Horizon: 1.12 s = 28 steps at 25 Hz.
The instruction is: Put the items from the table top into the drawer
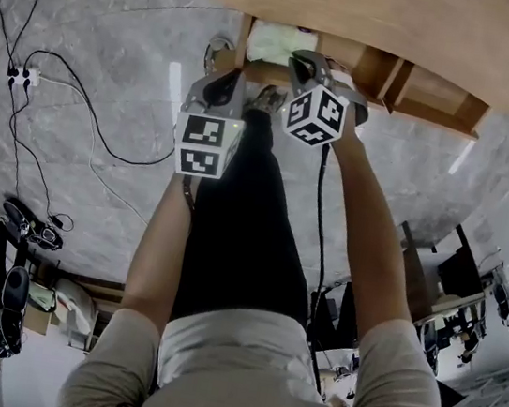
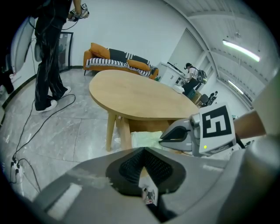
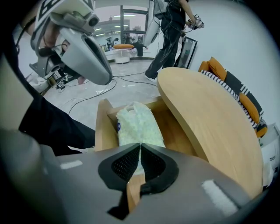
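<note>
The wooden drawer [image 1: 391, 74] stands pulled out under the oval table [image 1: 358, 14]. A pale green-white bag [image 1: 279, 42] lies inside it, also seen in the right gripper view as the bag [image 3: 135, 124] against the drawer wall [image 3: 101, 127]. My right gripper [image 1: 297, 59] hangs over the drawer, pointing steeply down; its jaws [image 3: 140, 147] are shut just above the bag, with nothing visible between them. My left gripper [image 1: 228, 78] stays beside the drawer's left front, jaws [image 2: 143, 151] shut and empty. The table top [image 2: 140, 96] carries no item in view.
Cables [image 1: 62, 93] and a power strip [image 1: 18, 74] lie on the marble floor at left. My own legs [image 1: 240, 234] stand right before the drawer. Another person [image 2: 50, 57] stands far off by a sofa [image 2: 118, 59].
</note>
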Available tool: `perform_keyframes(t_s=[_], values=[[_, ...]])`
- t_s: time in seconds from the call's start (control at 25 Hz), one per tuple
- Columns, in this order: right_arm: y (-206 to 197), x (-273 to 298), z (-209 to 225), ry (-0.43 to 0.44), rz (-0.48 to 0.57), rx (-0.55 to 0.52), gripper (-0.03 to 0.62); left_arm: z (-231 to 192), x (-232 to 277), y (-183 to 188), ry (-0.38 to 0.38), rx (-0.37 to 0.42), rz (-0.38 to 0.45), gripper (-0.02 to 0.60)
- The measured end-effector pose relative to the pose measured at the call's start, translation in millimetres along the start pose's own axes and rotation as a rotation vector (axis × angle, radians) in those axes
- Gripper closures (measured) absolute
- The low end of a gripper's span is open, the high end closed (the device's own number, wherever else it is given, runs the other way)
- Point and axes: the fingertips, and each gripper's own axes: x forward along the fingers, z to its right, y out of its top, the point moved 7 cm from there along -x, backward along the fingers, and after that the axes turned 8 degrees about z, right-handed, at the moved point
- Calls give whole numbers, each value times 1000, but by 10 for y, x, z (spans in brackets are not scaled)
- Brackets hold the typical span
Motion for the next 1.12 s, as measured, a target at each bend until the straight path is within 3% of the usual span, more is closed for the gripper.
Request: perform_keyframes(t_s=[0.24, 0.44, 0.56, 0.68, 0.92, 1.04, 1.12], values=[[-71, 123, -57, 18, -34, -1, 586, 35, 15, -27, -10, 7, -8, 561], [-45, 123, -65, -31, -46, 34, 578, 54, 9, -28, -24, 24, -14, 561], [-32, 110, -104, -47, -44, 53, 496, 89, -6, -14, -31, 29, -16, 561], [14, 39, -89, -78, -24, 82, 456, 114, -33, 15, -38, 42, -14, 561], [225, -343, -109, -135, 46, 199, 458, 242, -223, 106, -49, 24, -13, 561], [386, -616, -133, -198, 93, 241, 567, 310, -386, 208, -29, 17, 9, 561], [490, -801, -160, -226, 122, 272, 586, 364, -504, 309, -17, 8, 33, 561]])
